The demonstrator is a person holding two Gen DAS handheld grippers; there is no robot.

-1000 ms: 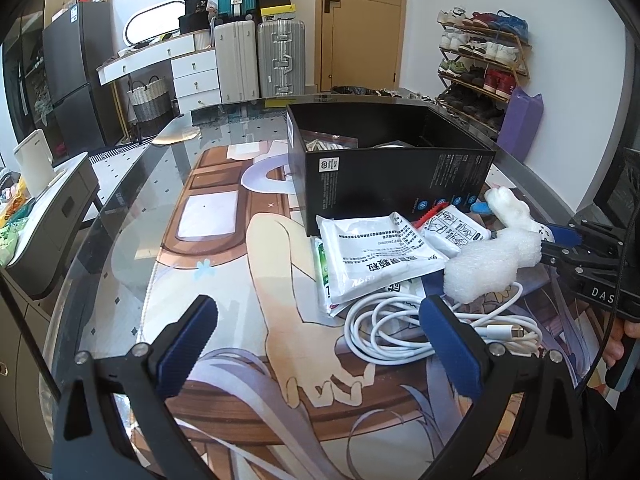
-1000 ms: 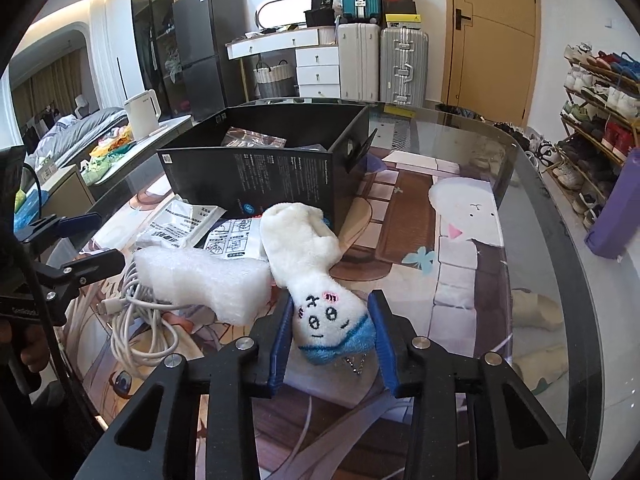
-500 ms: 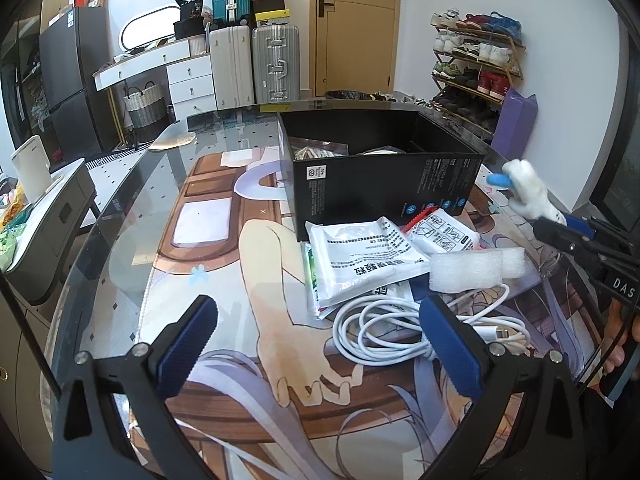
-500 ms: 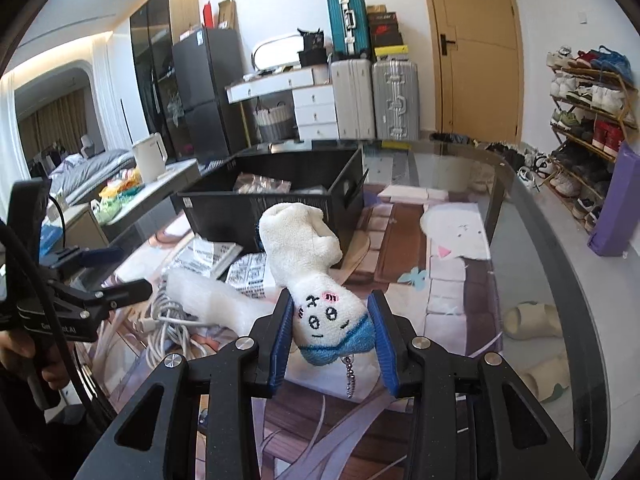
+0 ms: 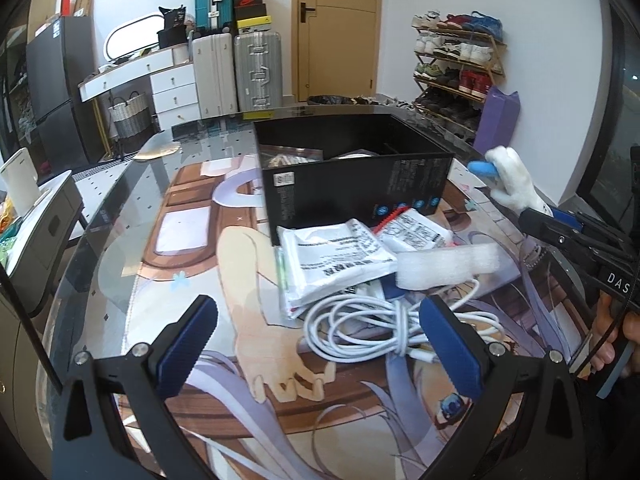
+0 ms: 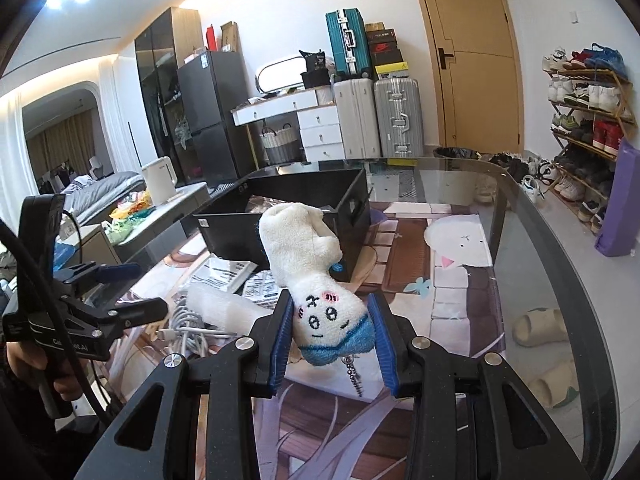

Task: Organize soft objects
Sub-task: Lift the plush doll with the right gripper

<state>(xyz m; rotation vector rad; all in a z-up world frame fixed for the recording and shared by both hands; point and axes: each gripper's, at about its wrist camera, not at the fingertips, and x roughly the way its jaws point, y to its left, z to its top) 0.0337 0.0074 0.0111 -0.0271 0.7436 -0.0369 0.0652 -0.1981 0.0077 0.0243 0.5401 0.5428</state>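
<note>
While the right claw (image 6: 331,334) is clamping its blue pads against the head of a white plush toy (image 6: 310,276), the toy is hanging clear of the tabletop (image 6: 460,304), body pointing away from the camera toward the black box (image 6: 280,208). Its pile is cream-white and fuzzy, with a stitched face, pink cheek marks, a blue patch at the head end and a small metal chain (image 6: 354,374) dangling beneath. From the left wrist view the toy is sitting at the right edge, raised beside the box's near right corner. The left claw (image 5: 316,344) is standing wide apart with nothing between its pads, hovering over the printed mat. Lying between the claws and the box are a coiled white cable (image 5: 372,328), a white foam block (image 5: 448,266) resting on the cable's far side, and several white printed packets (image 5: 340,256) leaning against the box's front wall. The box is sitting open-topped, with bagged items showing inside. A person's hand (image 5: 616,344) is gripping the right handle at the frame edge.
</note>
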